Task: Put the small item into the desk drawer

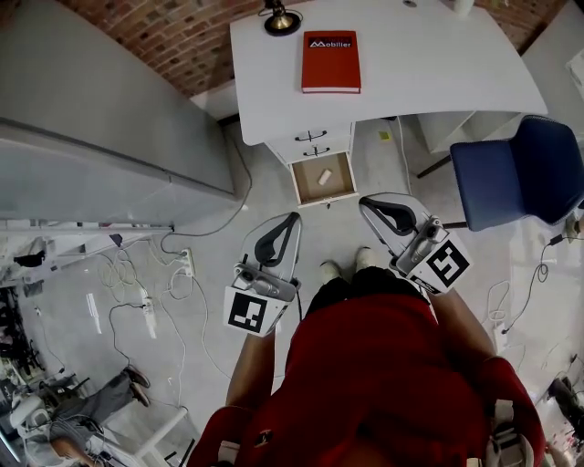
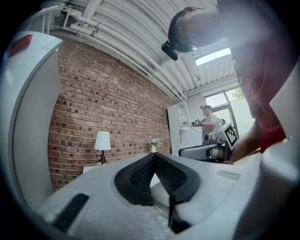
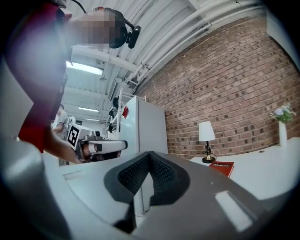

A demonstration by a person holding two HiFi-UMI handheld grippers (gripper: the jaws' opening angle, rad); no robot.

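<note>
The small white item [image 1: 322,176] is seen lying inside the open drawer [image 1: 297,182] of the white desk [image 1: 429,73]. 1 red book [image 1: 330,61] is laid on the desk top. The left gripper [image 1: 290,222] and the right gripper [image 1: 370,202] are held low, well apart from the drawer. Both pairs of jaws are squeezed together, and nothing is held in them.

The open drawer [image 1: 339,189] lies just ahead of the fingertips of the left gripper [image 1: 293,217] and right gripper [image 1: 363,202], between them. The small item [image 1: 323,176] lies in it. Beyond the drawer stands the desk [image 1: 411,77], bearing a book [image 1: 330,61] and, farther left, a lamp [image 1: 280,18]. A chair [image 1: 520,173] stands right of the right fingers.
</note>
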